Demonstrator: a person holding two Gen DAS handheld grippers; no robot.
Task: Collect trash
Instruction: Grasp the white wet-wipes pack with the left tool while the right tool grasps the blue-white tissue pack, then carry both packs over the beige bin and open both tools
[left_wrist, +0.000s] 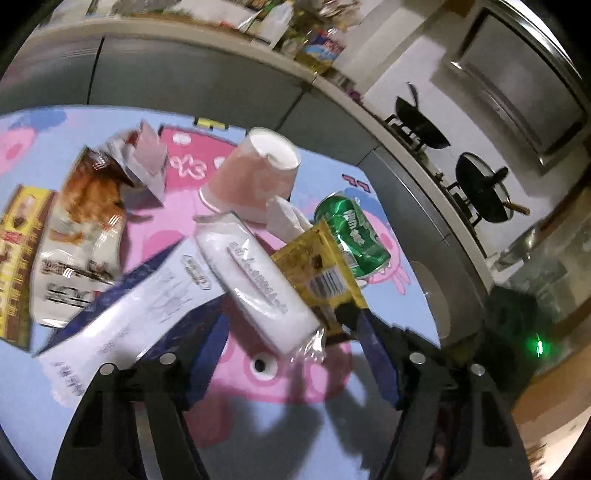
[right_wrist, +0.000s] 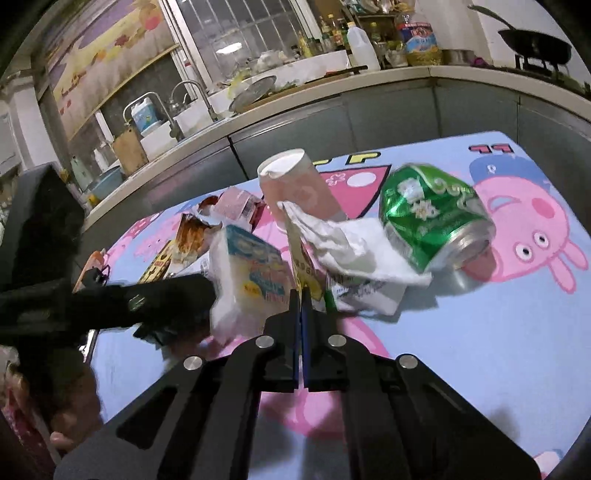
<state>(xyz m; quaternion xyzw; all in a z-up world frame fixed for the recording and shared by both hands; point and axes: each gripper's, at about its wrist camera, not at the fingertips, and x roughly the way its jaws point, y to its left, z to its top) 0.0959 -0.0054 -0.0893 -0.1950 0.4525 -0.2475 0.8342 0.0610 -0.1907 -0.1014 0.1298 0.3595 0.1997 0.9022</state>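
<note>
Trash lies on a cartoon-print table cloth (left_wrist: 44, 387). In the left wrist view my left gripper (left_wrist: 288, 325) is open around a white tissue pack (left_wrist: 258, 284); a yellow wrapper (left_wrist: 321, 273) stands by its right finger. A crushed green can (left_wrist: 351, 232), a tipped pink paper cup (left_wrist: 255, 177) and a crumpled tissue (left_wrist: 284, 214) lie beyond. In the right wrist view my right gripper (right_wrist: 300, 295) is shut on the yellow wrapper (right_wrist: 304, 266). The tissue pack (right_wrist: 243, 284), the can (right_wrist: 432, 218), the cup (right_wrist: 295, 184) and the tissue (right_wrist: 354, 247) show there too.
Snack bags (left_wrist: 81, 225), a yellow box (left_wrist: 18, 251) and a white-blue bag (left_wrist: 110, 321) lie at the left. A kitchen counter (right_wrist: 332, 92) with a sink, bottles and pans runs behind the table. The left gripper's body (right_wrist: 110, 299) shows at the left of the right wrist view.
</note>
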